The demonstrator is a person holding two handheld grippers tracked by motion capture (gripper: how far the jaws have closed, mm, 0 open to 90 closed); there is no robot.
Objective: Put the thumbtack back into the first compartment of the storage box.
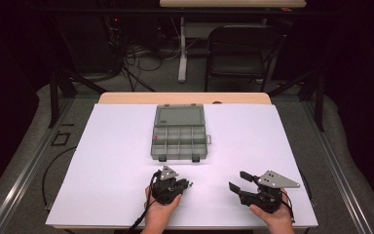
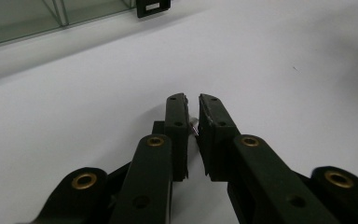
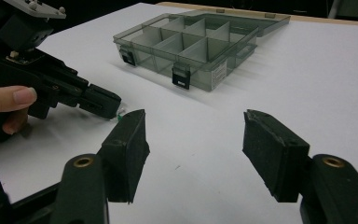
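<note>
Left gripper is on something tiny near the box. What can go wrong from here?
1. The small part is tiny and seems pinched only by a sliver between the left gripper pads; it may slip or flick away on lifting.
2. The organizer box has narrow compartments, so a drop could land in the wrong one.
3. The open right gripper sits close by and could bump it.

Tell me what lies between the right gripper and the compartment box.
Bare white table lies between the right gripper and the compartment box, seen in the right gripper view and high view. The left gripper, pinching a small part, sits aside.
</note>
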